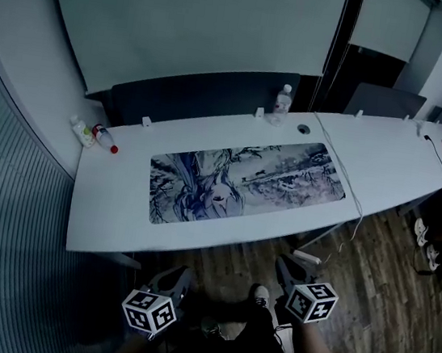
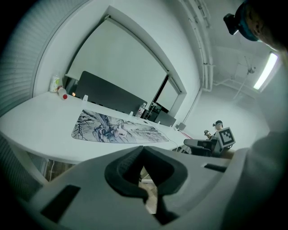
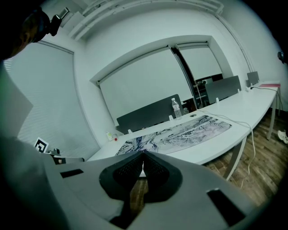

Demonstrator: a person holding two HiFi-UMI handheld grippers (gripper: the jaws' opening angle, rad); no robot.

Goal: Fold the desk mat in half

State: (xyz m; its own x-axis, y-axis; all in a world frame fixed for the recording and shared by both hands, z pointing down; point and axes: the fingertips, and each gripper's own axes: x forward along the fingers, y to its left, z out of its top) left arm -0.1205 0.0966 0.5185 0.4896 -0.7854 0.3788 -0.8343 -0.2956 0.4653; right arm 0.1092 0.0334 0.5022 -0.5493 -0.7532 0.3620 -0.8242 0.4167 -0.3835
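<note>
The desk mat [image 1: 244,183], printed with blue and grey ink art, lies flat and unfolded along the middle of the white table [image 1: 117,222]. It also shows in the left gripper view [image 2: 117,130] and the right gripper view [image 3: 180,132]. My left gripper [image 1: 180,278] hangs over the floor short of the table's near edge, its jaws closed tip to tip with nothing between them [image 2: 143,148]. My right gripper [image 1: 284,267] sits beside it, also off the table, shut and empty [image 3: 143,152]. Neither touches the mat.
A clear water bottle [image 1: 281,105] stands at the table's far edge behind the mat. Two small bottles [image 1: 94,136] lie at the far left corner. A white cable [image 1: 350,190] runs past the mat's right end and down to the wooden floor. A dark panel [image 1: 200,95] lines the far side.
</note>
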